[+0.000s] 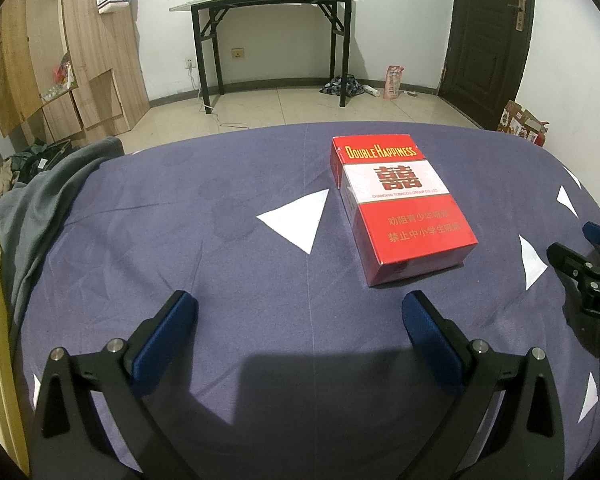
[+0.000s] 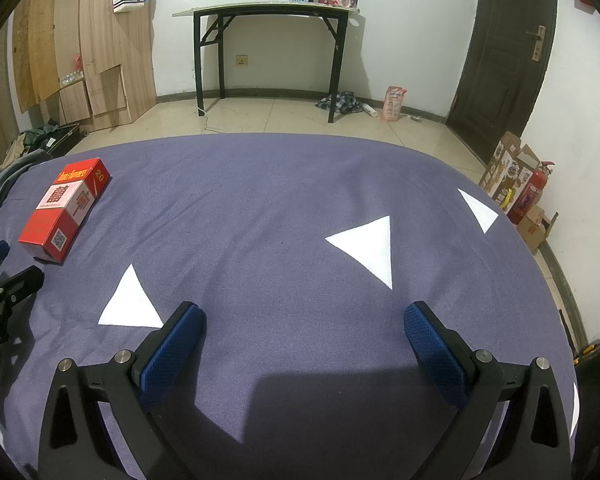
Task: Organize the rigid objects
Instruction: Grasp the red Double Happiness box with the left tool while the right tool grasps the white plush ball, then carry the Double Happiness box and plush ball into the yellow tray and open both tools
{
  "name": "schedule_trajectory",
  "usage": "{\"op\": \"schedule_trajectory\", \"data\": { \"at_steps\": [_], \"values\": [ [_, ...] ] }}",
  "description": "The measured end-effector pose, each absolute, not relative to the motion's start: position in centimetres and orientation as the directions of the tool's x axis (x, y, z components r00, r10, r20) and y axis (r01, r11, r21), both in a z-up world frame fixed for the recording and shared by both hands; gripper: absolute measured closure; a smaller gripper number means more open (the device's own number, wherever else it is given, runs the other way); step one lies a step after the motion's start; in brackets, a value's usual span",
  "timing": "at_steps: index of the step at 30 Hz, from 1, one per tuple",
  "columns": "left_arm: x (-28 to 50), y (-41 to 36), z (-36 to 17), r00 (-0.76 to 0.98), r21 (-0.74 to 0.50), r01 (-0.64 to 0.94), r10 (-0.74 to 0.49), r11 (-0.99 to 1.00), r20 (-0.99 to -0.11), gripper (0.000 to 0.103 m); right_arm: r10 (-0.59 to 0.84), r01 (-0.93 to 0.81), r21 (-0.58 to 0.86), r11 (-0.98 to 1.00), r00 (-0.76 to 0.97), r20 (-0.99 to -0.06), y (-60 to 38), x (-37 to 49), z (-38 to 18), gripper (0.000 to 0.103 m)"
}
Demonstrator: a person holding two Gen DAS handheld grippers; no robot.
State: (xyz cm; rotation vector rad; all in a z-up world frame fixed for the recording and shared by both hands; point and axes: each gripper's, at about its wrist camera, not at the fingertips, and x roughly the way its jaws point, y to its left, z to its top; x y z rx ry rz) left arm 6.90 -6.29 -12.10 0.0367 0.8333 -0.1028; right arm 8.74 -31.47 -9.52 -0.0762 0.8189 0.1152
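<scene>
Blue pads: the left gripper (image 1: 300, 308) is hovering low over the cloth with its two padded fingers spread wide apart and nothing between them.
Right claw: the right gripper (image 2: 302, 316) is likewise standing open and empty, its pads over bare cloth well to the right of the carton.
Purple cloth (image 1: 220, 264): it is covering the work surface, printed with white triangles (image 1: 298, 218), and is lying mostly flat with a few soft creases.
Carton position: the red carton (image 1: 400, 208) is lying flat on its broad face, just ahead of the left claw and a little to its right, the near end sitting close beyond the right-hand pad.
Long axis: it is running away from the left claw, leaning slightly leftward toward its far end, so the open fingers are facing the short end and could straddle the narrow width.
Nearer hand: judged from both views, the left one is sitting much closer; in the right wrist view the same carton (image 2: 66, 210) is showing far off at the left edge.
Likely next need: a small shift rightward and forward by the left claw before closing.
Far background: a black folding table (image 1: 268, 12) is standing against the white wall, beside a dark door (image 1: 488, 40).
</scene>
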Motion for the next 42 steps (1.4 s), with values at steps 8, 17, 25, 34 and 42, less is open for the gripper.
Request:
{"op": "schedule_trajectory", "data": {
  "at_steps": [8, 17, 25, 34, 42],
  "values": [
    [8.0, -6.7, -11.7, 0.638, 0.006, 0.129, -0.079, 0.992, -0.766, 0.0, 0.069, -0.144, -0.036, 0.989, 0.659, -0.749, -31.1, 10.0, -9.6, 0.0],
    [12.8, -8.1, -4.7, 0.479, -0.065, 0.119, -0.114, 0.991, -0.87, 0.0, 0.396, -0.735, 0.005, 0.679, 0.361, -0.844, -26.8, 4.3, -3.8, 0.001],
    [14.3, -11.0, -7.6, 0.367, -0.077, 0.147, -0.127, 0.986, -0.922, 0.0, 0.471, -0.787, 0.179, 0.591, 0.156, -0.868, -21.7, -0.1, -5.7, 0.0],
    [14.5, -12.5, -8.9, 0.366, -0.053, 0.192, -0.121, 0.98, -0.923, 0.042, 0.387, -0.828, 0.147, 0.541, 0.09, -0.918, -18.9, -0.9, -8.6, 0.024],
    [13.2, -9.4, -5.3, 0.424, -0.149, 0.252, -0.247, 0.956, -0.871, 0.045, 0.467, -0.815, 0.237, 0.528, 0.046, -0.883, -19.6, -0.2, -7.5, 0.052]
  ]
}}
